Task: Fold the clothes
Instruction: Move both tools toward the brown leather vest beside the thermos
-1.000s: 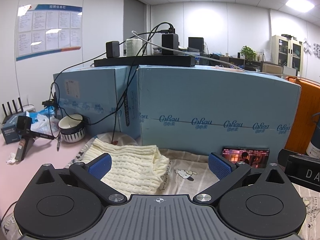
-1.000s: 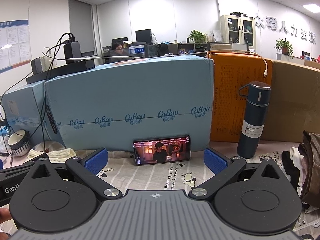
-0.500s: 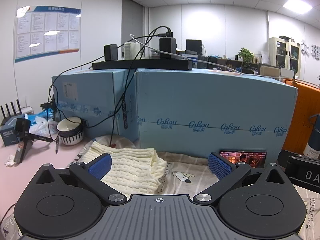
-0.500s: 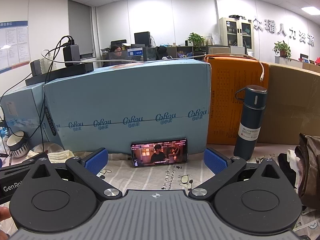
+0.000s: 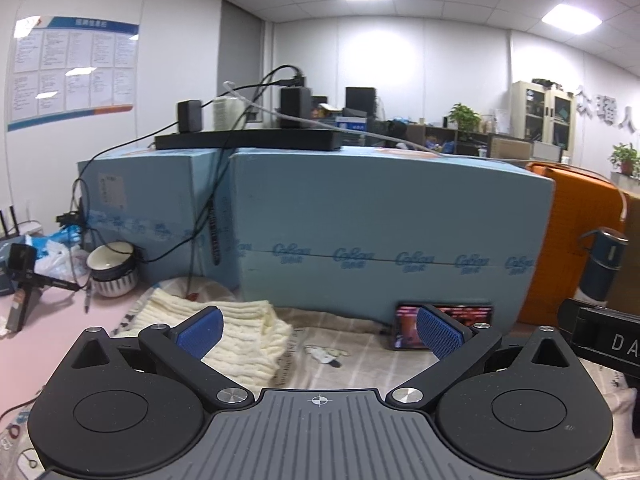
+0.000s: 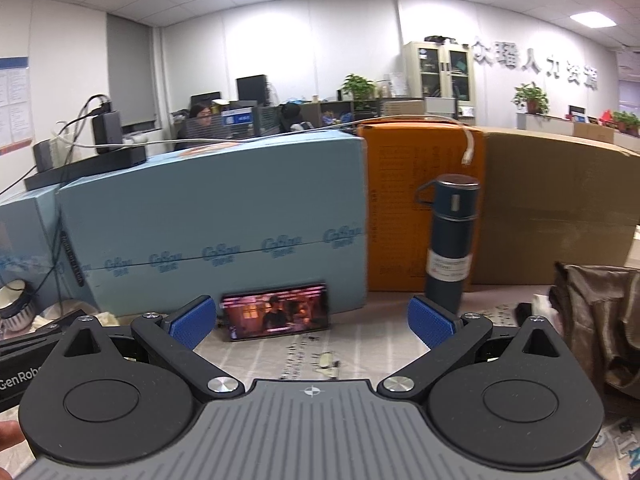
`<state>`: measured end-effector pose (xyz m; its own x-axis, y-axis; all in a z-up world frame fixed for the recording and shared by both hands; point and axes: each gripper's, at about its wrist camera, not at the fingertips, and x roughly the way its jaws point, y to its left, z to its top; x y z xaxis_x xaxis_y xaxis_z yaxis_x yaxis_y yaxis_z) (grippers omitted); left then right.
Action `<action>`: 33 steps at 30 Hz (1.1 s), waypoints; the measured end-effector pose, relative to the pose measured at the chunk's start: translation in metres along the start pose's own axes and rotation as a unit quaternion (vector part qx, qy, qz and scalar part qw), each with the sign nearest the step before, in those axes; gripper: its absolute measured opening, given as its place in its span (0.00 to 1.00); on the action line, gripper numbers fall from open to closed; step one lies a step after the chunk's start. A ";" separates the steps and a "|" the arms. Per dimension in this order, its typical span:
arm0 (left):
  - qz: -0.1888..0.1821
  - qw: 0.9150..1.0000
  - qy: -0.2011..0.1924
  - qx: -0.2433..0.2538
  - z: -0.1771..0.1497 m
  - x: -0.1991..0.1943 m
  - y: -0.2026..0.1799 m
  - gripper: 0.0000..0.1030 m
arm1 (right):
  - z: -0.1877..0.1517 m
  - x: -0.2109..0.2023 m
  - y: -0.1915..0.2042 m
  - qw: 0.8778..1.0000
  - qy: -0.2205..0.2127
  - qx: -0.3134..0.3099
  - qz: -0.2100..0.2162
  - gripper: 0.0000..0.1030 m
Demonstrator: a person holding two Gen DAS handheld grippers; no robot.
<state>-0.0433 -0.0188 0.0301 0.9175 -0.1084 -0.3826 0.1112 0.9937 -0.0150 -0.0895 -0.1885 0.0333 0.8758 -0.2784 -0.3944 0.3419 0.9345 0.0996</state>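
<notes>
A folded cream knit sweater (image 5: 240, 332) lies on the patterned cloth (image 5: 352, 356) at the left, just beyond my left gripper (image 5: 319, 330), which is open and empty with blue pads. My right gripper (image 6: 312, 322) is open and empty above the cloth (image 6: 280, 356). A heap of brown clothes (image 6: 600, 320) lies at the right edge in the right wrist view. A corner of the cream sweater (image 6: 106, 317) shows at the left of that view.
Blue boxes (image 5: 380, 240) wall off the back, with an orange box (image 6: 420, 208) and a brown carton (image 6: 560, 208) beside them. A phone (image 6: 276, 312) playing video leans on the blue box. A dark flask (image 6: 450, 240) stands at the right. A bowl (image 5: 112, 268) and a small camera tripod (image 5: 22, 280) sit at the left.
Both grippers have swung to the right and drawn back a little. The sweater and phone sit further left in the views. Both stay open and empty.
</notes>
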 end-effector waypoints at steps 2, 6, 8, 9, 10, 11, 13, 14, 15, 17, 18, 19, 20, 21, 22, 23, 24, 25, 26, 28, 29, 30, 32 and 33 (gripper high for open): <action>-0.011 1.000 -0.002 0.000 -0.001 -0.002 -0.009 1.00 | 0.000 -0.004 -0.010 1.000 -0.003 0.006 -0.012 1.00; -0.041 0.999 -0.005 0.000 -0.001 -0.005 -0.031 1.00 | -0.001 -0.014 -0.034 0.999 -0.010 0.016 -0.042 1.00; -0.056 0.998 -0.006 0.003 -0.001 -0.006 -0.044 1.00 | -0.002 -0.018 -0.049 0.998 -0.013 0.023 -0.058 1.00; -0.064 0.998 -0.006 0.005 -0.002 -0.007 -0.052 1.00 | -0.003 -0.021 -0.056 0.997 -0.014 0.026 -0.067 1.00; -0.071 0.997 -0.005 0.007 -0.003 -0.007 -0.059 1.00 | -0.003 -0.023 -0.063 0.997 -0.016 0.029 -0.076 1.00; -0.079 0.997 -0.005 0.009 -0.003 -0.008 -0.066 1.00 | -0.004 -0.026 -0.071 0.996 -0.017 0.033 -0.085 1.00; -0.098 0.995 -0.003 0.010 -0.004 -0.008 -0.080 1.00 | -0.005 -0.031 -0.087 0.994 -0.019 0.038 -0.104 1.00; -0.113 0.994 -0.004 0.006 -0.005 -0.010 -0.086 1.00 | -0.006 -0.034 -0.095 0.992 -0.020 0.041 -0.114 1.00; -0.131 0.991 -0.006 -0.002 -0.005 -0.012 -0.092 1.00 | -0.007 -0.036 -0.104 0.991 -0.020 0.043 -0.124 1.00; -0.160 0.987 -0.004 -0.021 -0.007 -0.014 -0.104 1.00 | -0.011 -0.041 -0.122 0.988 -0.018 0.048 -0.146 1.00; -0.171 0.985 -0.001 -0.025 -0.009 -0.013 -0.110 1.00 | -0.013 -0.043 -0.131 0.986 -0.017 0.051 -0.157 1.00; -0.185 0.982 0.003 -0.026 -0.011 -0.013 -0.118 1.00 | -0.015 -0.045 -0.140 0.984 -0.015 0.052 -0.167 1.00; -0.200 0.980 0.007 -0.026 -0.013 -0.014 -0.125 1.00 | -0.017 -0.046 -0.148 0.983 -0.012 0.054 -0.177 1.00; -0.213 0.977 0.011 -0.026 -0.016 -0.014 -0.132 1.00 | -0.019 -0.048 -0.157 0.981 -0.010 0.055 -0.188 1.00; -0.225 0.974 0.014 -0.024 -0.019 -0.015 -0.140 1.00 | -0.021 -0.048 -0.166 0.979 -0.006 0.056 -0.198 1.00; -0.237 0.971 0.019 -0.021 -0.022 -0.015 -0.148 1.00 | -0.024 -0.049 -0.175 0.977 -0.002 0.057 -0.207 1.00; -0.249 0.968 0.025 -0.019 -0.026 -0.015 -0.156 1.00 | -0.027 -0.048 -0.185 0.974 0.004 0.061 -0.218 1.00; -0.261 0.965 0.033 -0.017 -0.030 -0.014 -0.164 1.00 | -0.030 -0.046 -0.195 0.971 0.009 0.065 -0.229 1.00; -0.272 0.961 0.042 -0.017 -0.034 -0.012 -0.171 1.00 | -0.033 -0.044 -0.204 0.969 0.015 0.068 -0.238 1.00; -0.289 0.955 0.061 -0.016 -0.040 -0.008 -0.184 1.00 | -0.039 -0.038 -0.221 0.963 0.027 0.076 -0.256 1.00; -0.297 0.952 0.068 -0.015 -0.043 -0.006 -0.191 1.00 | -0.042 -0.034 -0.229 0.960 0.033 0.080 -0.266 1.00; -0.303 0.950 0.075 -0.014 -0.046 -0.003 -0.197 1.00 | -0.046 -0.030 -0.237 0.957 0.039 0.084 -0.275 1.00; -0.316 0.945 0.085 -0.011 -0.049 0.002 -0.207 1.00 | -0.053 -0.022 -0.253 0.950 0.052 0.092 -0.294 1.00; -0.323 0.942 0.086 -0.011 -0.050 0.003 -0.211 1.00 | -0.056 -0.018 -0.260 0.946 0.058 0.098 -0.303 1.00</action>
<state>-0.0825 -0.2278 -0.0137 0.5845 -0.6871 -0.4315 0.6165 0.7219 -0.3143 -0.2131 -0.4145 -0.0372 0.4599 -0.7129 -0.5294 0.8355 0.5494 -0.0141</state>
